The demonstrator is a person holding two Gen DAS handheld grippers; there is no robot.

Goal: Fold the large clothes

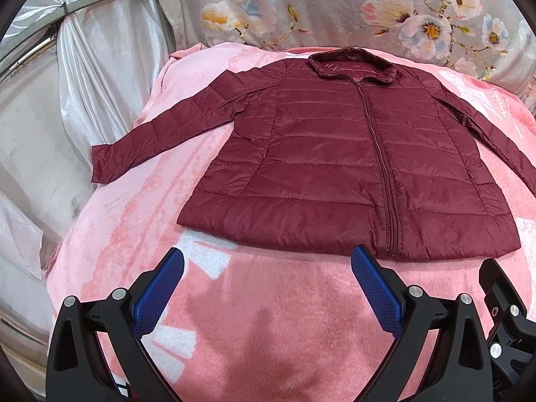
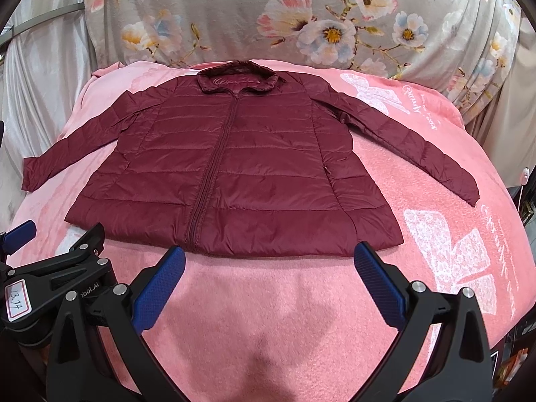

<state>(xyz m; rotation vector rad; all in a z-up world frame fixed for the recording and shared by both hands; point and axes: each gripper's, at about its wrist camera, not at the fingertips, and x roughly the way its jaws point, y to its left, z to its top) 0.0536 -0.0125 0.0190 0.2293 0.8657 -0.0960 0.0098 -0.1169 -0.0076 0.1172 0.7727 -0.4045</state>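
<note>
A maroon quilted jacket point(image 1: 335, 154) lies flat and zipped, front up, on a pink blanket point(image 1: 268, 318), collar at the far end, both sleeves spread outward. It also shows in the right wrist view point(image 2: 234, 174). My left gripper point(image 1: 268, 258) is open and empty, hovering just short of the jacket's near hem, left of the zipper. My right gripper point(image 2: 269, 258) is open and empty, just short of the hem, right of the zipper. The left gripper's body point(image 2: 57, 268) shows at the left of the right wrist view.
A grey floral quilt point(image 2: 301, 16) is piled behind the blanket point(image 2: 268, 318). White satin curtain point(image 1: 67, 100) hangs at the left. The left sleeve cuff point(image 1: 104, 164) reaches the blanket's left edge. The right sleeve point(image 2: 435, 154) lies on white printed motifs.
</note>
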